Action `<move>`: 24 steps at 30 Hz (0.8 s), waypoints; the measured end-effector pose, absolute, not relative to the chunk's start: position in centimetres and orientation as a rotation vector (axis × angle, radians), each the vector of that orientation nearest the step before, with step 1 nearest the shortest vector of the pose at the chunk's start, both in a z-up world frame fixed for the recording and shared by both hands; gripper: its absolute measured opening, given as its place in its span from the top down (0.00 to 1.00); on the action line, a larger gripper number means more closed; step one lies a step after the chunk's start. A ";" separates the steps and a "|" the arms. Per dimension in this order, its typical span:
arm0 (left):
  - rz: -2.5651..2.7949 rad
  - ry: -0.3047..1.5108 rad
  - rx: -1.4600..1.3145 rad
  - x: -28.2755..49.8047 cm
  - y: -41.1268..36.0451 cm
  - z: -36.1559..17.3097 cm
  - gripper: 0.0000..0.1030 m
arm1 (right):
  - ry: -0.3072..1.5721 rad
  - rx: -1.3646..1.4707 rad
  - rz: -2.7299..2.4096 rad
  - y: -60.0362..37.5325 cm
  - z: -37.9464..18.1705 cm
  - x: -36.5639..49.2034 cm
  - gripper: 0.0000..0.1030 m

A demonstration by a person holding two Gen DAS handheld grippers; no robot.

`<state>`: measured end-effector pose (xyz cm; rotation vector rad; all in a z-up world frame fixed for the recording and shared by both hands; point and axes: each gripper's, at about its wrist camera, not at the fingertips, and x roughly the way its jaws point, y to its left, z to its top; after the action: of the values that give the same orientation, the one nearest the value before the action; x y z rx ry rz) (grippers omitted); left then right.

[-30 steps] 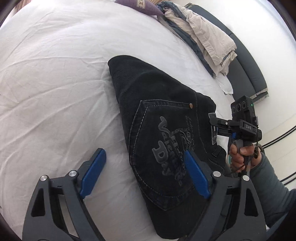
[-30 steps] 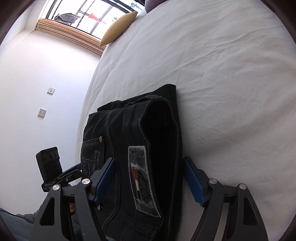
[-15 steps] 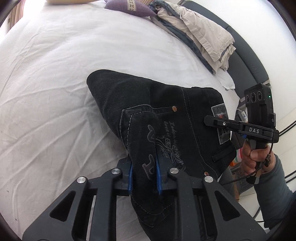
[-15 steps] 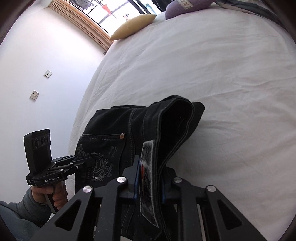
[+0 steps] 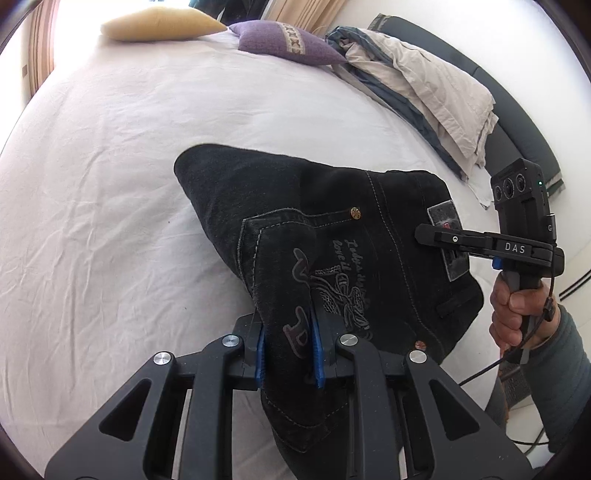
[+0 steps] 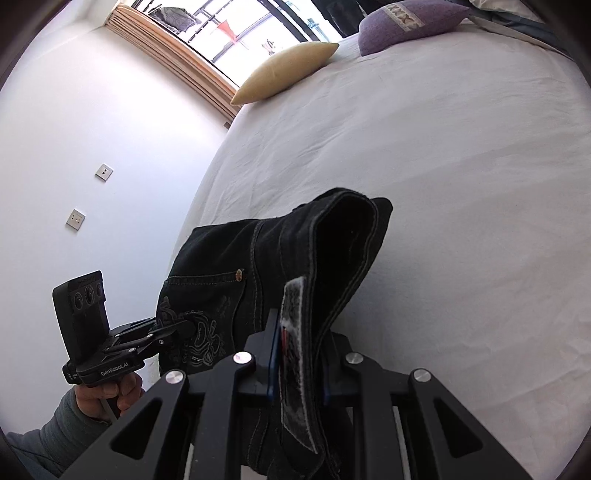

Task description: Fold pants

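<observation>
The folded black jeans (image 5: 280,206) hang lifted above the white bed (image 5: 110,184), held at two places. My left gripper (image 5: 288,354) is shut on the back-pocket side with the grey print. My right gripper (image 6: 297,363) is shut on the waistband by the grey label patch (image 6: 291,332). In the left wrist view the right gripper (image 5: 428,232) pinches the waistband at the label. In the right wrist view the jeans (image 6: 295,236) fold over and droop, and the left gripper (image 6: 181,326) grips their lower left part.
A yellow pillow (image 5: 159,24) and a purple pillow (image 5: 288,44) lie at the head of the bed. A pile of beige and grey clothes (image 5: 424,85) sits at the bed's right edge beside a dark sofa (image 5: 509,140). A white wall (image 6: 74,147) stands to the left.
Both grippers went from open around the jeans to shut on them. They have lifted the folded jeans off the sheet and the views have risen.
</observation>
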<state>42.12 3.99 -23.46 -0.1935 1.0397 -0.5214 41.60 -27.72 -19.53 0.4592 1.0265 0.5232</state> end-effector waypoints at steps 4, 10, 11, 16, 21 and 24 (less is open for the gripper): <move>-0.525 1.043 -0.205 43.4 5.7 -26.0 0.66 | 1.058 0.529 0.461 -28.8 -23.6 42.0 0.62; -0.468 0.983 -0.259 41.6 8.3 -26.6 0.39 | 0.978 0.695 0.455 -31.0 -23.6 40.0 0.46; -0.437 0.966 -0.258 40.9 8.9 -26.1 0.36 | 0.957 0.698 0.421 -31.6 -22.8 39.2 0.39; -0.260 0.786 -0.123 34.9 8.5 -20.2 0.11 | 0.793 0.444 0.250 -31.0 -15.4 33.2 0.32; -0.101 0.519 0.044 26.2 5.5 -12.4 0.00 | 0.481 0.182 0.085 -27.2 -6.4 24.2 0.00; 0.027 0.382 0.089 21.5 3.0 -7.9 0.00 | 0.314 0.140 0.065 -25.4 -2.3 19.5 0.00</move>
<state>21.46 2.97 -7.85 0.0892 0.3820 0.0273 19.52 -25.44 -2.31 0.1400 0.3144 0.0646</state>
